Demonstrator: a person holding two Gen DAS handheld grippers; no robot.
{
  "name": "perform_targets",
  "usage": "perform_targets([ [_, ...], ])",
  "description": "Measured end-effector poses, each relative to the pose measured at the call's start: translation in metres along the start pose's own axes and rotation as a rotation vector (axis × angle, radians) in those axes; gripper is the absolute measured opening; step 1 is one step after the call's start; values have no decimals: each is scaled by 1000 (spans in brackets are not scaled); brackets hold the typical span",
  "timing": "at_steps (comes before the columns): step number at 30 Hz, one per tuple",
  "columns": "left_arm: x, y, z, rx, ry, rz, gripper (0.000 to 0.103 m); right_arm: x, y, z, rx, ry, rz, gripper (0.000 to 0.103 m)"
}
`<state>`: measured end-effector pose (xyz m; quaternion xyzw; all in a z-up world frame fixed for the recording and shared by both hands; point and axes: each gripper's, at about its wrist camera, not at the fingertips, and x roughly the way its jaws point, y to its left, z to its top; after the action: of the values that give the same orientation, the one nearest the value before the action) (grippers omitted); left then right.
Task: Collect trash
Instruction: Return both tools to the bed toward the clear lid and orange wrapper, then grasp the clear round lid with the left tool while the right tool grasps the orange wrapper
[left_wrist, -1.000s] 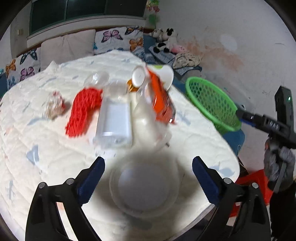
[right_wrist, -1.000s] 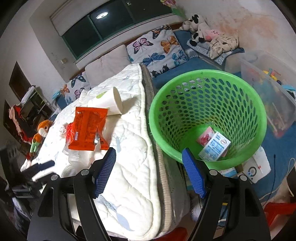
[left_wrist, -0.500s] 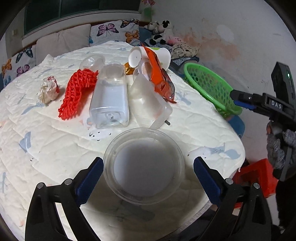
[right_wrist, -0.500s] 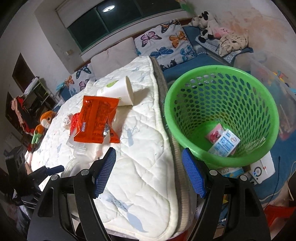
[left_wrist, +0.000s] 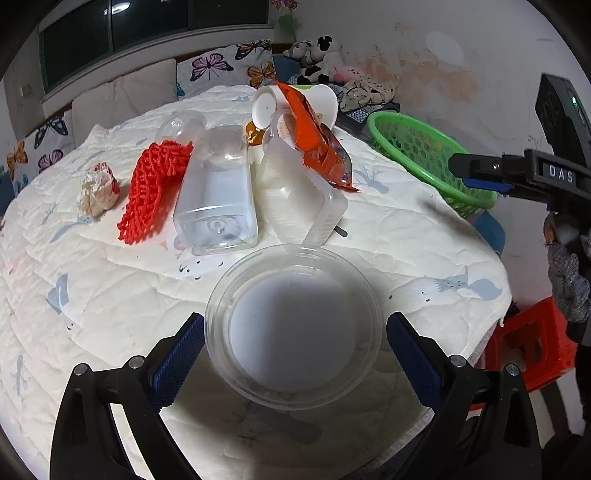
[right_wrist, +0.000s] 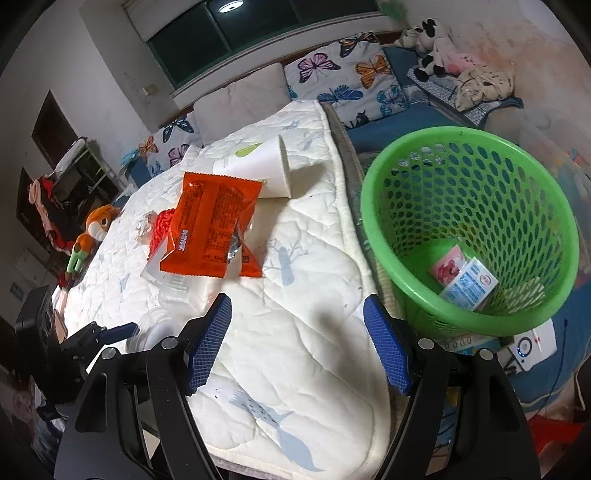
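On the quilted mattress (left_wrist: 406, 229) the trash is laid out in a loose cluster, and it is counted here from left to right in the left wrist view. One crumpled paper wad (left_wrist: 98, 190) is seen at about 10 o'clock, just beside one red net (left_wrist: 153, 192). One clear flat bottle (left_wrist: 218, 199) lies touching the net's right edge, with one small clear cup (left_wrist: 181, 125) behind it. One cloudy plastic box (left_wrist: 299, 199) lies beside the bottle, and one orange wrapper (left_wrist: 317, 144) is draped over its far end. One white paper cup (left_wrist: 317, 101) lies on its side at 12 o'clock behind the wrapper. One clear round bowl (left_wrist: 293, 332) sits nearest the camera.

The left gripper (left_wrist: 295, 343) is spread wide with the bowl between its two blue pads (left_wrist: 181, 354); whether the pads touch the rim cannot be told, though a slim gap is seen on the right.

In the right wrist view, the right gripper (right_wrist: 297, 339) is held moderately wide over bare quilt, with nothing between its fingers. One green basket (right_wrist: 469, 229) stands off the mattress edge at 2 o'clock; two small cartons (right_wrist: 463, 277) are counted on its bottom. One orange plush toy (right_wrist: 90, 236) is seen at 9 o'clock, well apart from the trash.
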<state>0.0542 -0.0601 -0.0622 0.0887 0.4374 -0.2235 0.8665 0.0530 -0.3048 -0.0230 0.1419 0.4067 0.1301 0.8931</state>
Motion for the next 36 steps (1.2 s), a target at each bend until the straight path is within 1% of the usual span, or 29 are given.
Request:
perform_targets([
  [4,1,-1,-1,14,-18,11,94,5,6,4,-8,5,19,74],
  [6,0,-1,-2,15,-30,17,91,7,8,7,-10,8,32,74],
  [8,-2,1,-2,3,-37,9,90,11,10,10,-6,13,55,74],
  [18,-20,17,-5,-53,-76,-11,89,38,28,38,48,48,226,74],
  [20,-25,23,-5,-71,-86,-12,89,44,31,44,64,50,262,81],
  [23,-31,29,-6,-88,-97,-10,89,53,38,53,60,54,295,86],
  [25,-35,34,-5,-97,-107,-5,89,58,40,56,55,55,298,89],
  [30,-43,42,-5,-124,-127,-12,89,73,44,65,46,62,300,93],
  [36,-50,52,-1,-151,-145,-15,89,95,33,70,92,97,330,95],
])
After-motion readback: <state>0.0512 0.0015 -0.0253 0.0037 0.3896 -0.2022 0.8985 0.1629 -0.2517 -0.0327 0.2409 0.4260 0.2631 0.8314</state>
